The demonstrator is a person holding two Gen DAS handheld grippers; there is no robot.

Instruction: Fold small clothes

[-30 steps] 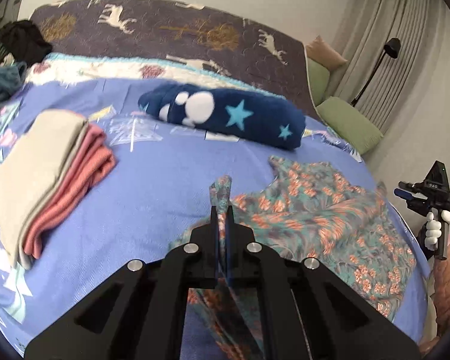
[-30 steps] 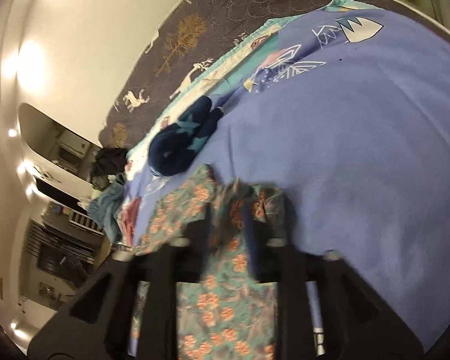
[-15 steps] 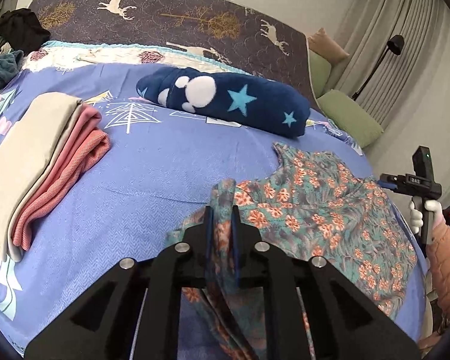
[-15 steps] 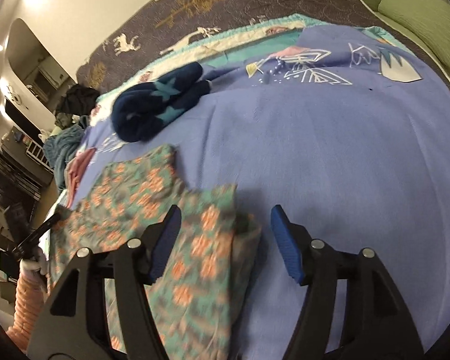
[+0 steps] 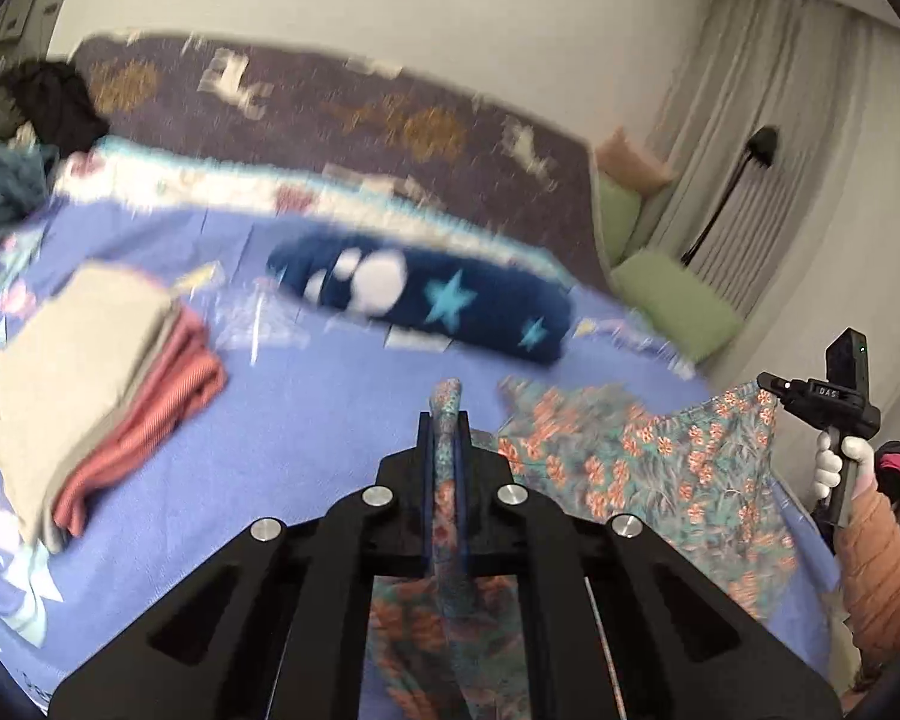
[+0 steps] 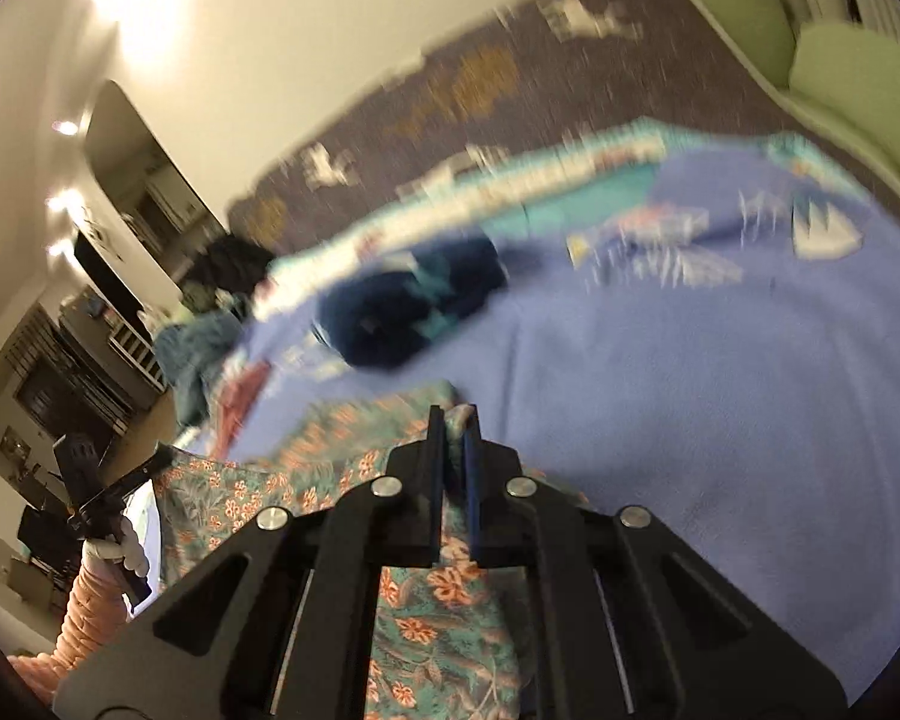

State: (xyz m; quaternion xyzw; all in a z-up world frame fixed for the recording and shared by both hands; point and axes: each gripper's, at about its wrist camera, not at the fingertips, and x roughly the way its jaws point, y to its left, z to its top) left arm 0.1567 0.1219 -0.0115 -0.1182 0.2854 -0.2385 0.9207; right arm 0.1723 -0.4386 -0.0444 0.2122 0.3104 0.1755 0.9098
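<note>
A soft blue fleece bedspread covers the bed. On it, near a rolled navy star blanket, lies the thin floral garment. The left gripper pinches one bunched edge; the right gripper, having just closed, clamps another.

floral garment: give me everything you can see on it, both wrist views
The floral garment is thin, limp cloth, teal with orange-pink flowers and leaf print. It lies partly spread on the blue bedspread, with two spots pinched up: the left gripper is shut on one bunched fold, and the right gripper, whose jaws have just been closing, is shut on another edge. Cloth sags between the two grips. Its outline is unclear.
</note>
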